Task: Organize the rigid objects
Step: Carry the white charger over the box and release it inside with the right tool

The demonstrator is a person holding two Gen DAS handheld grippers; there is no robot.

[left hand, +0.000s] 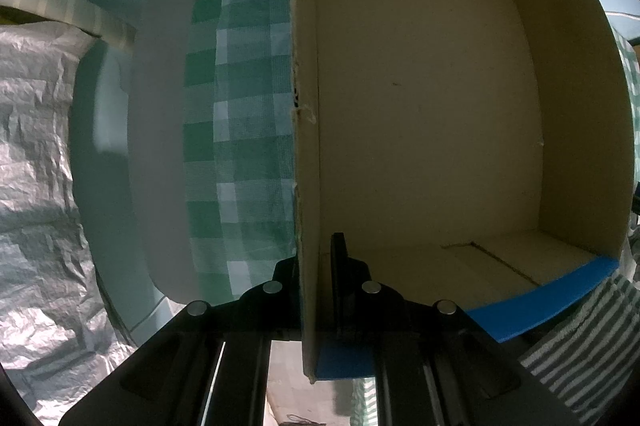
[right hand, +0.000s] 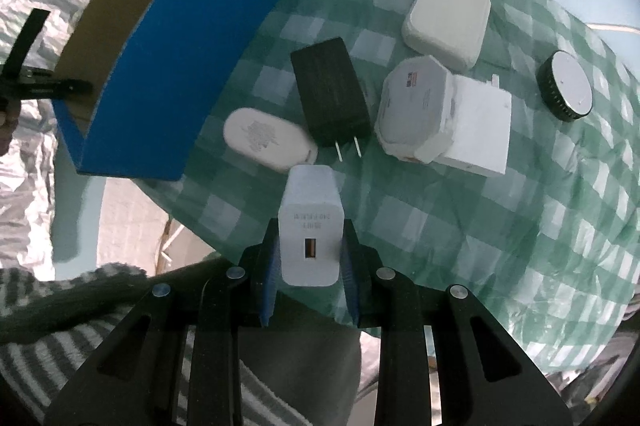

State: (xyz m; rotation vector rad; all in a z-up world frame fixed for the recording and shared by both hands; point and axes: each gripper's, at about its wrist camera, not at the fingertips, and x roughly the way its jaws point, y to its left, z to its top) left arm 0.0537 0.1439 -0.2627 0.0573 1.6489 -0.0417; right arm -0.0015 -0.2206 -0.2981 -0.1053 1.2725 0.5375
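- While the left gripper pinches a wall of the blue-edged cardboard box, the box's interior shows bare.
- Right of that box, the right gripper clamps a white USB charger above the green checked cloth.

A white USB charger sits clamped between the right tongs, port facing back. Just ahead lie a black plug adapter, an oval white charger and further white chargers. The blue cardboard box is pinched by the left tongs.
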